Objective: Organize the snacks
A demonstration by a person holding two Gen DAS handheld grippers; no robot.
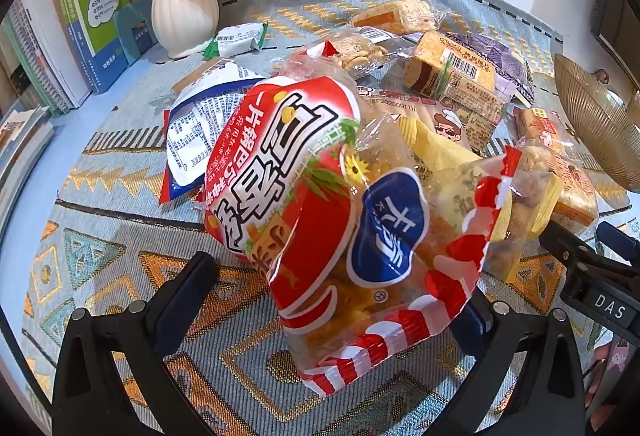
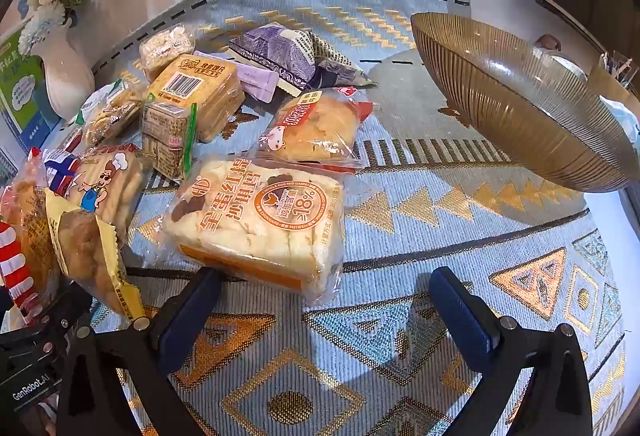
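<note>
Left gripper jaws standing wide apart, red snack bag lying between, not pinched. Bag light, crinkly, slippery, contents fragile; taking middle gently.

Right gripper jaws apart, empty; soft cake pack lying just beyond, bowl far right.

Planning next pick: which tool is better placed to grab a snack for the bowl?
Probably right. The right tool is open with the egg cake pack just ahead, and the ribbed bowl sits on its side. The left tool straddles the red snack bag, farther from the bowl.
</note>
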